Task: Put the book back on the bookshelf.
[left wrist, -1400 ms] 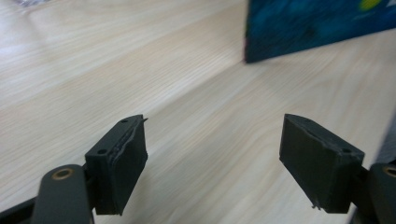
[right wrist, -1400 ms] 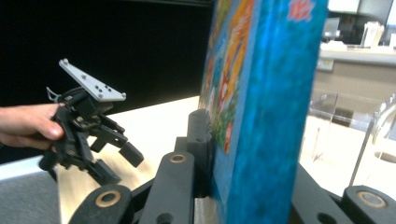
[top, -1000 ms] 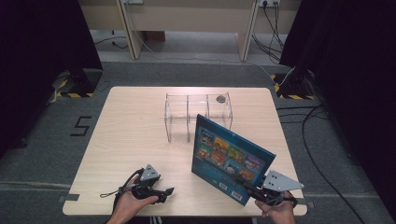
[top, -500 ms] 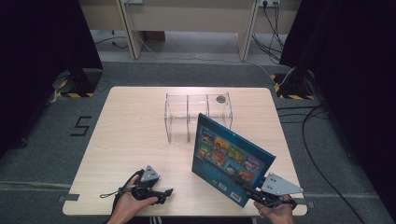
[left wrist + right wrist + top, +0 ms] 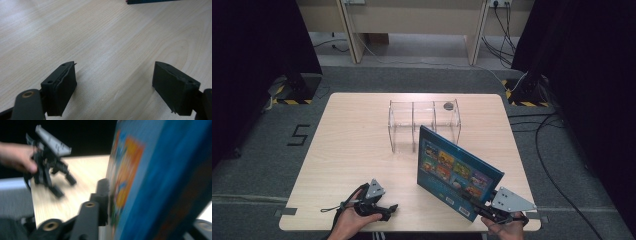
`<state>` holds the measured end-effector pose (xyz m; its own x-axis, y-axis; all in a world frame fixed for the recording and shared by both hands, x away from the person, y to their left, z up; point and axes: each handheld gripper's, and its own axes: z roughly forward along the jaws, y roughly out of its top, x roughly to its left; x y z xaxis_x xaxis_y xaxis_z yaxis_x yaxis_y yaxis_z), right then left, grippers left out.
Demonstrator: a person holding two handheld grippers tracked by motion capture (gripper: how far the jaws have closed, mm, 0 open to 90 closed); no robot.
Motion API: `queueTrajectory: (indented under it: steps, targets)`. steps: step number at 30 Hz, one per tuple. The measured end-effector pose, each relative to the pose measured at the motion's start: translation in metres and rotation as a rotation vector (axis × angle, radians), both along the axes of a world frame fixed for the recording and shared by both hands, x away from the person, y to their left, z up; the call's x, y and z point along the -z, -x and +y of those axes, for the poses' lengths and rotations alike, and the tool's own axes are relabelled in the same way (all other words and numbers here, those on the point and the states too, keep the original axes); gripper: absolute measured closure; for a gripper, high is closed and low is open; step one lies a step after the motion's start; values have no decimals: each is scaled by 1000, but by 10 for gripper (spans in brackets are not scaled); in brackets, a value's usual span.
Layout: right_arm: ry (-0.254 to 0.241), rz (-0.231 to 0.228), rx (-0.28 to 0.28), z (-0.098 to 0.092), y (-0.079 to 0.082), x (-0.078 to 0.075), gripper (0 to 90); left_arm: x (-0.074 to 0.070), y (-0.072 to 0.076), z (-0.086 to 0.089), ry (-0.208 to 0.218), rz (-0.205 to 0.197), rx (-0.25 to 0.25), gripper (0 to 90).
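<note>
The book (image 5: pixel 457 172) stands tilted near the desk's (image 5: pixel 352 145) front right corner, its lower corner between the pads of the right claw (image 5: pixel 479 209). It looks like a thin, stiff hardcover, light but glossy and liable to slip or swing; a hold at the spine edge seems safest. That claw's jaws have just been opening, though the near pad seems to touch the cover. The left claw (image 5: pixel 113 87) rests low at the front edge, jaws apart and just widened, with nothing between them.
</note>
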<state>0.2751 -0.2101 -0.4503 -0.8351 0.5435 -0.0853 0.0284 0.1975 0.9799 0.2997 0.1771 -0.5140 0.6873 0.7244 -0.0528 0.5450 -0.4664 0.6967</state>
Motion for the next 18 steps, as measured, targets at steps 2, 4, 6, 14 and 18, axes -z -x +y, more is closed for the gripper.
queueTrajectory:
  steps: [2,4,6,14,18]
  targets:
    - [7,-14,12,5,1,-1,669,0,0,0,1,2,0,185]
    - [14,-24,9,9,1,-1,664,0,0,0,-1,-1,0,185]
    - [-20,-1,9,10,0,0,661,0,0,0,-2,-3,0,185]
    - [-28,3,3,18,-3,3,786,0,0,0,-1,-3,-1,185]
    - [-53,1,-8,20,-3,4,828,0,0,0,1,0,0,185]
